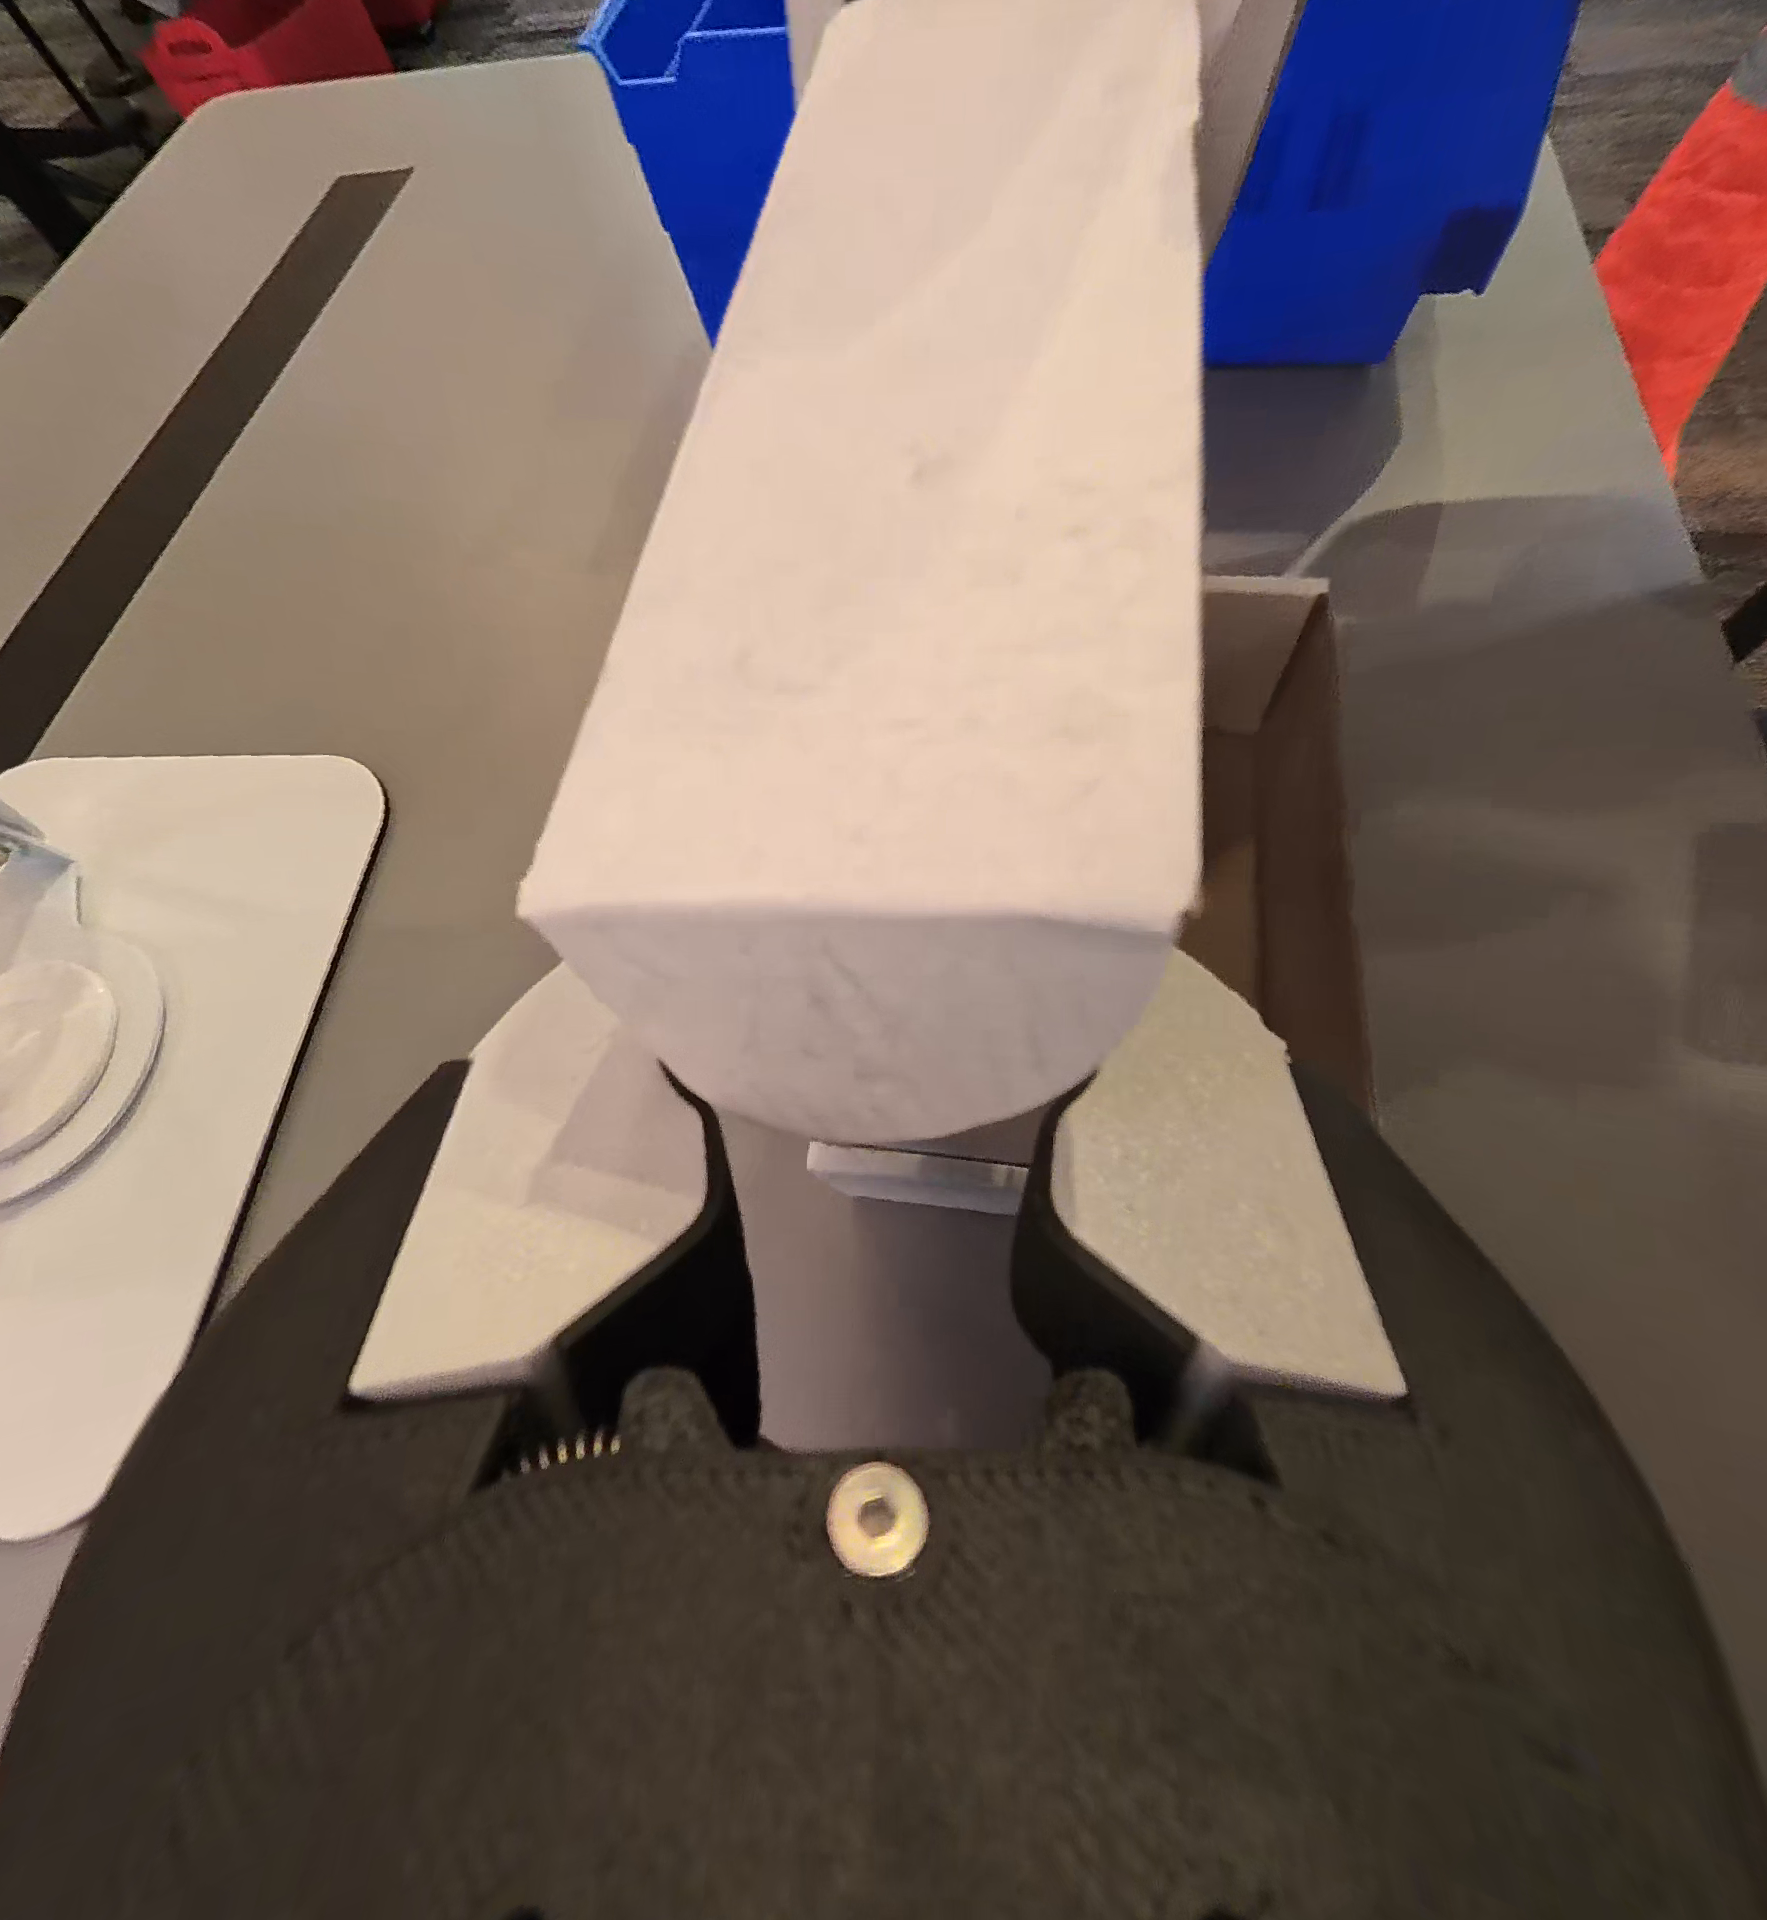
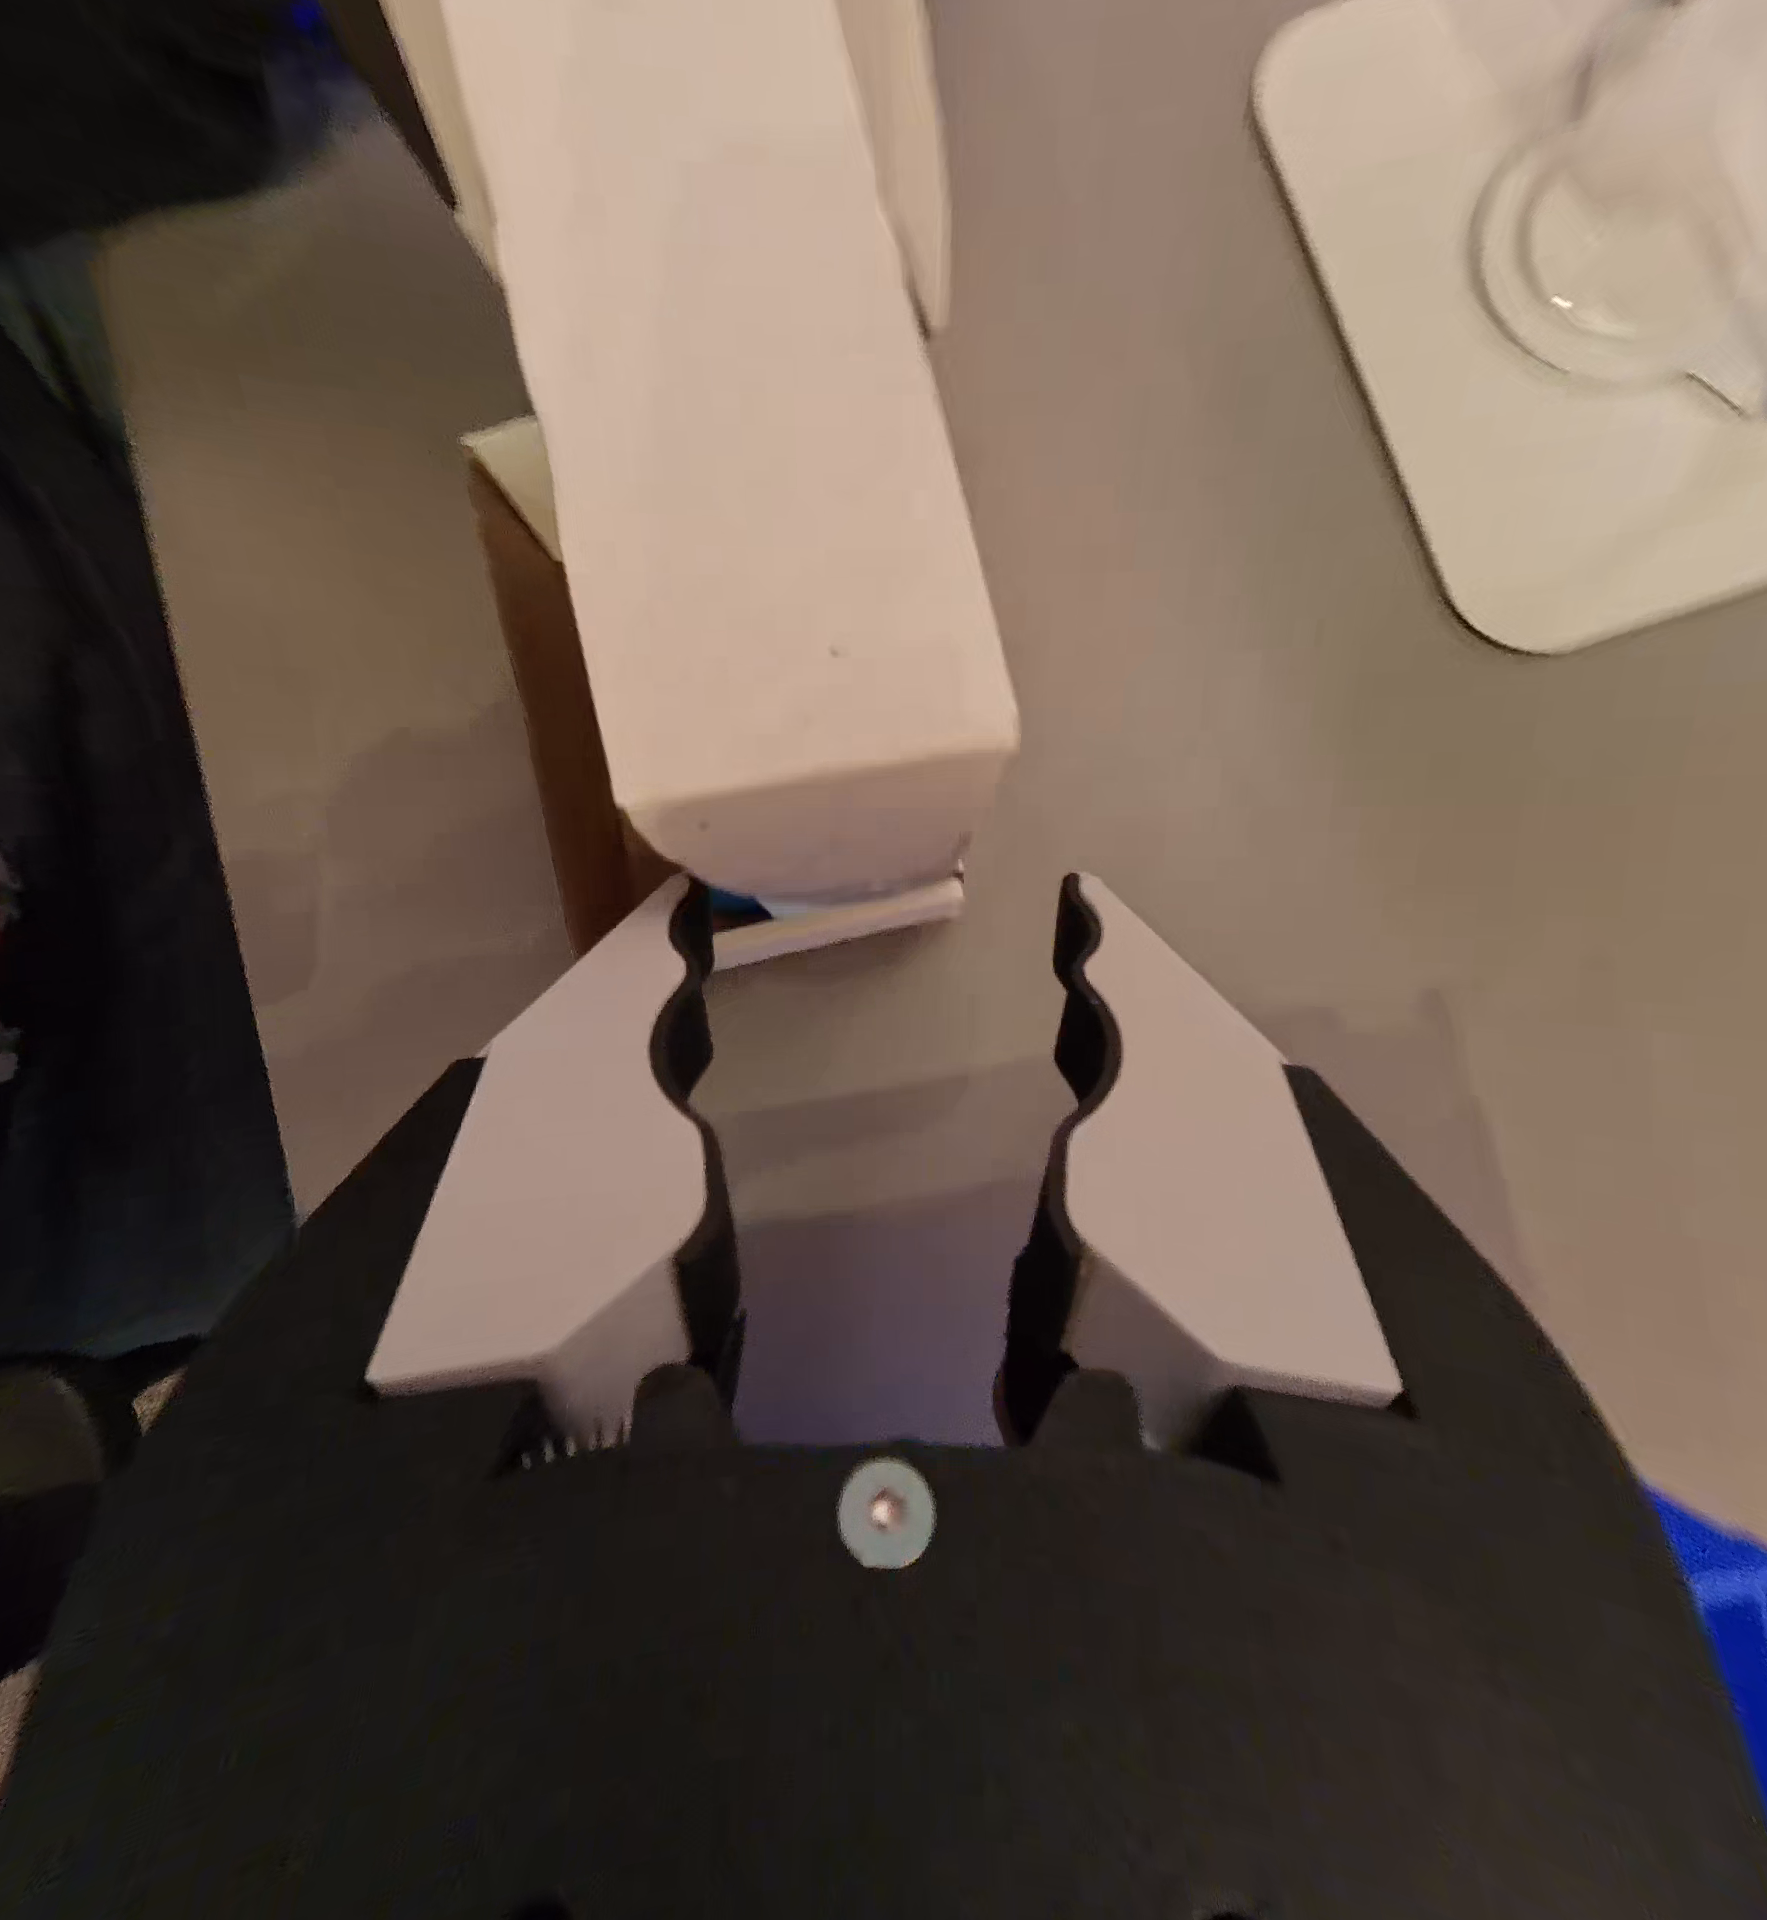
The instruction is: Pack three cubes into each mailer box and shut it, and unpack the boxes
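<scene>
To the left gripper's (image 1: 879, 1132) left, a white rounded mat (image 1: 183, 1039) lies on the grey surface (image 1: 391, 520). Its fingers sit partly apart on either side of the near rounded flap of the white cardboard mailer box (image 1: 941, 582); whether they pinch it I cannot tell. Ahead stands a blue plastic bin (image 1: 1378, 208). The right gripper (image 2: 879, 894) is parted and empty just short of the box's end.

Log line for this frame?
mailer box lid ajar, not shut | left claw open, tips hidden under lid | right claw open, empty
</scene>
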`<state>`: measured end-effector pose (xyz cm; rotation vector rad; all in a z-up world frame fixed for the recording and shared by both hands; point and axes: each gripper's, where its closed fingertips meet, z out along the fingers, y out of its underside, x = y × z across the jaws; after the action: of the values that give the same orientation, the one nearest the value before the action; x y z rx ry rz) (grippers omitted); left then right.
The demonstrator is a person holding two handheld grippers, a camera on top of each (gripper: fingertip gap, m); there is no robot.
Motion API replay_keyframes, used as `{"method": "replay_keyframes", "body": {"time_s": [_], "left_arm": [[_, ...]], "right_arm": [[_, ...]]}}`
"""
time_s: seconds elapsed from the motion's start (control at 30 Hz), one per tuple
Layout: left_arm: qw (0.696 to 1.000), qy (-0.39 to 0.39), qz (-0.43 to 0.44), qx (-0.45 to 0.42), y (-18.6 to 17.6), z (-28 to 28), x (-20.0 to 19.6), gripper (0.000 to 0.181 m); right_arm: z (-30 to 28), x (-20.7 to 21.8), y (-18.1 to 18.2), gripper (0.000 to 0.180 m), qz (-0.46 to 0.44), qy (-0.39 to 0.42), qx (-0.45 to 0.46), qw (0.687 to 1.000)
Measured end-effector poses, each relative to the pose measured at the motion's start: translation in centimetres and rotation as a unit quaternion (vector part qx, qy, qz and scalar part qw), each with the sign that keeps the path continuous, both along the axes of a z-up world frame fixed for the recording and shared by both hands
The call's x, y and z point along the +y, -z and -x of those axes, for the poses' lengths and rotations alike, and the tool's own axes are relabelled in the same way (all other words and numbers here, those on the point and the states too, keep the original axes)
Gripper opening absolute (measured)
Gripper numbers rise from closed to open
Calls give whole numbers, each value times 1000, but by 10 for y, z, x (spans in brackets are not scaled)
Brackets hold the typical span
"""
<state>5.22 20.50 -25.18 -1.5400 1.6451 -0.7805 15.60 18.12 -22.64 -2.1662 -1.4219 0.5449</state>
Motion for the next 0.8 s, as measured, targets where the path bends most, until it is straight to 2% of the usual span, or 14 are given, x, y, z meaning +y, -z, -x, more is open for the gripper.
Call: {"method": "replay_keyframes", "body": {"time_s": [0.1, 0.17, 0.33, 0.47, 0.63, 0.7, 0.8], "left_arm": [[1000, 9, 7, 1, 0, -3, 1, 62], [1000, 9, 12, 2, 0, -6, 1, 62], [1000, 6, 29, 0, 0, -5, -5, 62], [994, 28, 90, -49, -12, 6, -18, 60], [982, 26, 147, -113, -31, 24, -16, 57], [981, 28, 152, -121, -32, 24, -15, 52], [980, 35, 150, -129, -32, 15, -15, 54]], "right_arm": [[14, -3, 12, 68, 23, -45, 17, 999], [18, -3, 18, 55, 34, -51, 14, 998], [21, -2, 17, 53, 17, -45, 26, 999], [22, -5, 18, 53, 20, -46, 34, 998], [21, -6, 18, 53, 23, -55, 37, 998], [21, -6, 18, 53, 21, -56, 36, 998], [21, -5, 19, 53, 20, -55, 30, 998]]}}
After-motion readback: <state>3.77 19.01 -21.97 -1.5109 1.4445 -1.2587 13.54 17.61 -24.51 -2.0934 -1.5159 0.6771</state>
